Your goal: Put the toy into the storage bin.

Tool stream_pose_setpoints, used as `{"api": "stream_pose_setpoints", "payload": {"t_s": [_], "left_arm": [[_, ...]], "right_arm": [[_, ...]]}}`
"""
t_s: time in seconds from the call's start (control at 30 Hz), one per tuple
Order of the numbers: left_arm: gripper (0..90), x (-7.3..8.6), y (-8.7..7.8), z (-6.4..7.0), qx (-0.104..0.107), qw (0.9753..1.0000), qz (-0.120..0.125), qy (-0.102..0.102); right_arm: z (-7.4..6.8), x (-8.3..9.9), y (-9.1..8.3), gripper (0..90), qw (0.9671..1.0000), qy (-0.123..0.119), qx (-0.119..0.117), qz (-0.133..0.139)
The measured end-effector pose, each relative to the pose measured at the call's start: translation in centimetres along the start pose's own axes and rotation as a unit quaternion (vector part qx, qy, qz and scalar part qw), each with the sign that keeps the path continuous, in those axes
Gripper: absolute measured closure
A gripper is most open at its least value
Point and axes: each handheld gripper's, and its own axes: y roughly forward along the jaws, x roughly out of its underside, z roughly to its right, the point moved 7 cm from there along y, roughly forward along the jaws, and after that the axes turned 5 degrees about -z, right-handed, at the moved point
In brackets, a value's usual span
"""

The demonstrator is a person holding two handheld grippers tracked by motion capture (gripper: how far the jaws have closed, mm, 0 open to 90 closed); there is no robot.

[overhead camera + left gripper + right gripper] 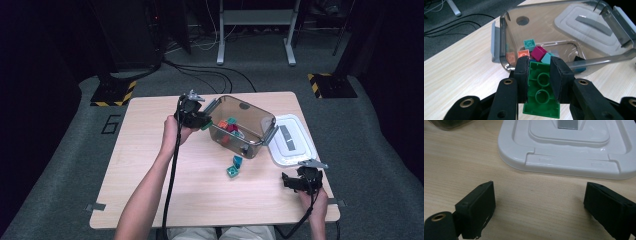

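Holding: the left gripper [538,75] has its jaws closed on a green brick [541,97], studs' underside facing its camera; two round sockets show between the pads.
Brick axis: the green brick's long side runs along the jaws, toward the bin, its far end poking just past the fingertips.
Key relation: the clear smoky bin [260,122] lies straight ahead of the left gripper, its near rim just beyond the brick's tip. The likely move, judged from this alone, is forward and over that rim, then release.
Bin attitude: in the high view it looks tipped or set at an angle on the table [150,165]; I cannot tell for sure.
Nearer hand: the left hand [172,131] is at the bin's side; the right gripper [295,181] is well apart from it, toward the person's edge.
Right gripper state: jaws spread wide, nothing between them, bare wood below.
Lid: one white lid [571,147] lies flat ahead of the right gripper, close beyond its tips, beside the bin.
Count in bin: about six bricks seen from the left gripper view: teal, magenta, orange, pale blue, and darker ones partly hidden; exact number uncertain.
Count loose: two teal bricks [234,166] on the table, touching or nearly so, between both grippers.
Count held: one.
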Motion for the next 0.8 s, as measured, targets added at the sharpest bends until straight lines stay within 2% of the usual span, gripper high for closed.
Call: {"api": "stream_pose_setpoints", "payload": {"t_s": [0.1,0.33,0.6,0.8], "left_arm": [[68.7,-0.6,0.1,0.0,-0.003,1.0,-0.004,0.008],[68.7,-1.8,0.4,0.0,-0.007,0.9999,-0.004,0.01],[68.8,-3.2,1.6,0.0,-0.01,0.9997,-0.013,0.017],[68.7,-3.6,2.4,-0.2,-0.015,0.9995,-0.02,0.02]], "right_arm": [[0.0,0.0,0.0,9.8,1.0,0.0,0.0,0.0],[0.0,0.0,0.0,9.8,1.0,0.0,0.0,0.0],[0.0,0.0,0.0,9.9,1.0,0.0,-0.001,0.0],[0.0,0.0,0.0,10.0,1.0,-0.001,-0.002,0.0]]}}
